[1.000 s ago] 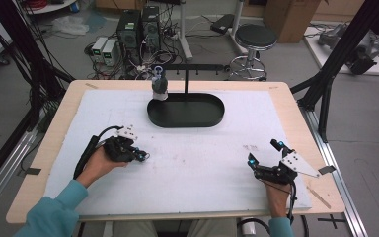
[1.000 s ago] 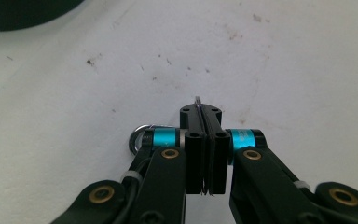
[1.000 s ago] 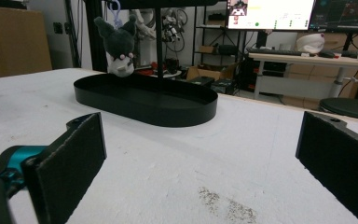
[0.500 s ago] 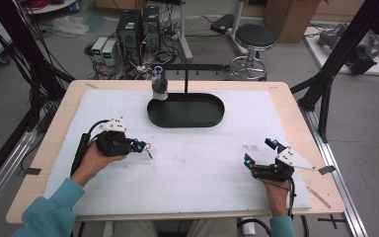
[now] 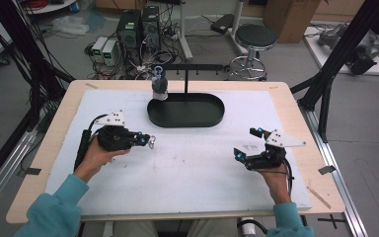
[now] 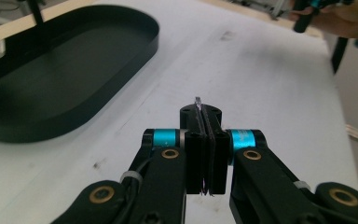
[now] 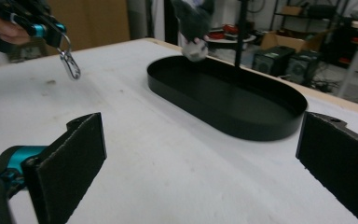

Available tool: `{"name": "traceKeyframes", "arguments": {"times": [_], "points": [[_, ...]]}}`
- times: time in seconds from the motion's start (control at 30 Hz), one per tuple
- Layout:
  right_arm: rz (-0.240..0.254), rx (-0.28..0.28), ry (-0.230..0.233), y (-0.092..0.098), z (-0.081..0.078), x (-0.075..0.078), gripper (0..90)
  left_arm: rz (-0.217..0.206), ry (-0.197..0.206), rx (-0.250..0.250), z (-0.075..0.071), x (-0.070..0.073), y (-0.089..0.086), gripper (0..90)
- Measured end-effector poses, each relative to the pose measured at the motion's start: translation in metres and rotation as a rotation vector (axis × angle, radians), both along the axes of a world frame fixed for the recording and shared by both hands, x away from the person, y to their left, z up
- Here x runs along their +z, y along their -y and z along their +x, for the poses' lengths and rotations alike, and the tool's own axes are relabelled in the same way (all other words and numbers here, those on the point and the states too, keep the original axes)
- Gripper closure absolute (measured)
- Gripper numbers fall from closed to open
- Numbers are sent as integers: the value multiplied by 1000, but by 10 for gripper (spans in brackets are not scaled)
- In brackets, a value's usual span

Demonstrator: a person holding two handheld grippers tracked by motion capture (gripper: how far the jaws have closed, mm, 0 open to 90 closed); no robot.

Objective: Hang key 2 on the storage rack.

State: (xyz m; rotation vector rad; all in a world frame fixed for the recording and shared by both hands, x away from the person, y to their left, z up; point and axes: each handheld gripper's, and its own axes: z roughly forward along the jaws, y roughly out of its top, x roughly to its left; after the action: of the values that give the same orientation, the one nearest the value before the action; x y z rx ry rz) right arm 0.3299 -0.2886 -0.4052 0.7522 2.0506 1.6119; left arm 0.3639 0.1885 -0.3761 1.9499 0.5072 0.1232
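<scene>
The left gripper has its jaws pressed together on a small silver metal clip with a ring. In the right gripper view the clip hangs below the jaw tips, clear of the white sheet that covers the tabletop. In the left gripper view a thin sliver of the clip pokes out between the closed pads.

Compared with a second ago, this hand has shifted away from the left edge of the table, towards the middle and the low black oval tray, and it sits higher above the sheet. The clip now lies just off the tray's near left corner, not touching it.

The right gripper holds nothing; its jaws stand wide apart, as the right gripper view shows with one black pad at each side. Against the earlier frame it has moved inward from the right edge, and it too has lifted off the sheet.

The tray rests at the middle of the far edge, unchanged. A thin black upright post rises from it, and a small grey and white plush figure stays hanging over its far left end.
</scene>
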Motion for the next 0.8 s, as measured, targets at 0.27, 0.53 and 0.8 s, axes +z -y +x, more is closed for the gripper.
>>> {"name": "traceKeyframes", "arguments": {"times": [0.27,0.53,0.8], "points": [[-14,135,-7,-22,20,30,8,-69,23,-19,7,7,6,881],[-71,280,-32,-48,40,56,8,-108,38,-34,13,16,16,881],[-72,408,-35,-68,57,77,8,-124,66,-64,17,30,28,882]]}}
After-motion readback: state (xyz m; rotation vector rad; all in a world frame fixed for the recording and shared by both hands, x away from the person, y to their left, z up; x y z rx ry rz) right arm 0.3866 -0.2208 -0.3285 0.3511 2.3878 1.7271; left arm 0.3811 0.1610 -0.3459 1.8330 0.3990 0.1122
